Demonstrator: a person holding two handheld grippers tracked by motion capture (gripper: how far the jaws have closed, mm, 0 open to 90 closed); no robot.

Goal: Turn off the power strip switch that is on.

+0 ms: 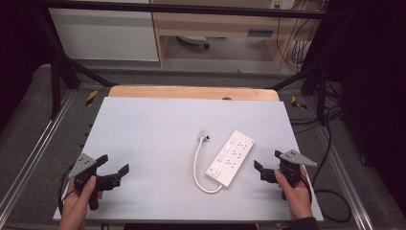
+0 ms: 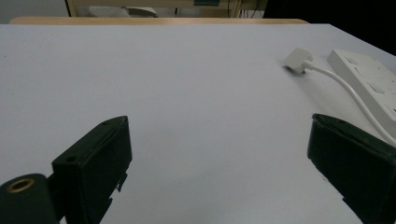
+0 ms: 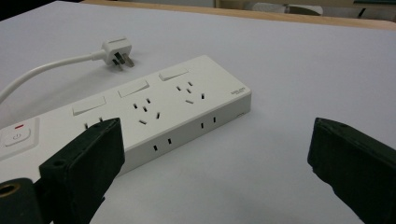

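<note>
A white power strip (image 1: 231, 157) lies slantwise on the pale grey tabletop (image 1: 158, 139), right of centre. Its white cord (image 1: 196, 165) loops round to a plug (image 1: 205, 135) lying flat beside it. In the right gripper view the power strip (image 3: 140, 116) shows switches and sockets, with the plug (image 3: 116, 52) beyond it. My right gripper (image 1: 267, 164) is open just right of the strip, nothing between its jaws. My left gripper (image 1: 114, 165) is open near the front left of the table, holding nothing. From the left gripper view the plug (image 2: 298, 60) and strip (image 2: 369, 81) sit far right.
A wooden strip (image 1: 191, 92) edges the table's far side. Metal frame rails (image 1: 33, 148) run along both sides, and black cables (image 1: 330, 191) lie on the floor to the right. Shelving and wires stand behind the table.
</note>
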